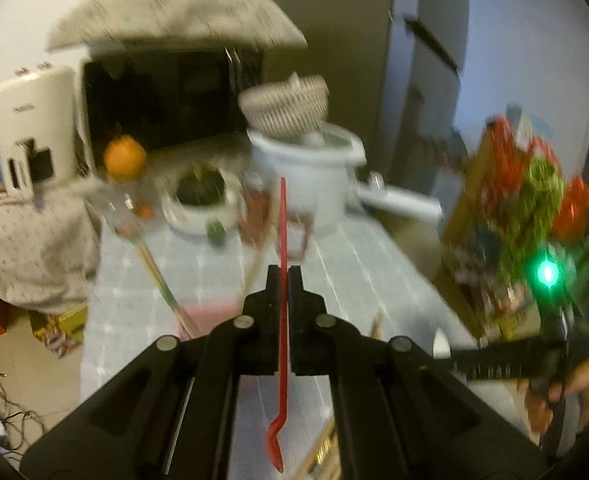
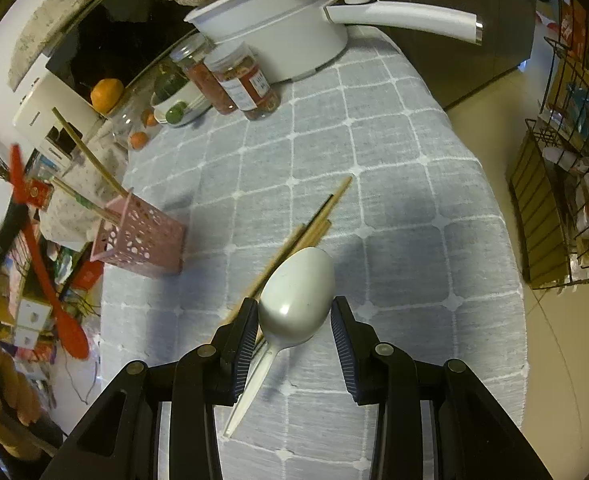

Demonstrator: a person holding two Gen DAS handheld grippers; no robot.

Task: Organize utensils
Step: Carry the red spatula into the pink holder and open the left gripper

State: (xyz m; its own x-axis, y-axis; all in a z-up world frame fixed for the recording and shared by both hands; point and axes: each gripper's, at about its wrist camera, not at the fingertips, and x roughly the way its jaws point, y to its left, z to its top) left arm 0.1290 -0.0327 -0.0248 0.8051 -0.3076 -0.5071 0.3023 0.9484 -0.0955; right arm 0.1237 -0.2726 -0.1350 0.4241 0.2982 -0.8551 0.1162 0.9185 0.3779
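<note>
1. My left gripper [image 1: 282, 276] is clamped on the red spoon [image 1: 281, 320], held above the table.
2. My right gripper [image 2: 294, 320] gapes around the white spoon [image 2: 296, 300] on the tablecloth [image 2: 394, 200], open cloth ahead.
3. Only the right view clearly shows the pink holder [image 2: 142, 236] near the left edge.

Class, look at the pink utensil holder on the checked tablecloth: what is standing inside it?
Wooden chopsticks stand inside the pink holder, leaning out towards the left. Their lower ends are hidden by its perforated walls, so anything shorter inside cannot be seen.

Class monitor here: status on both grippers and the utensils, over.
Left gripper shut on red spoon. Right gripper open around white spoon. Chopsticks lie alongside.
</note>
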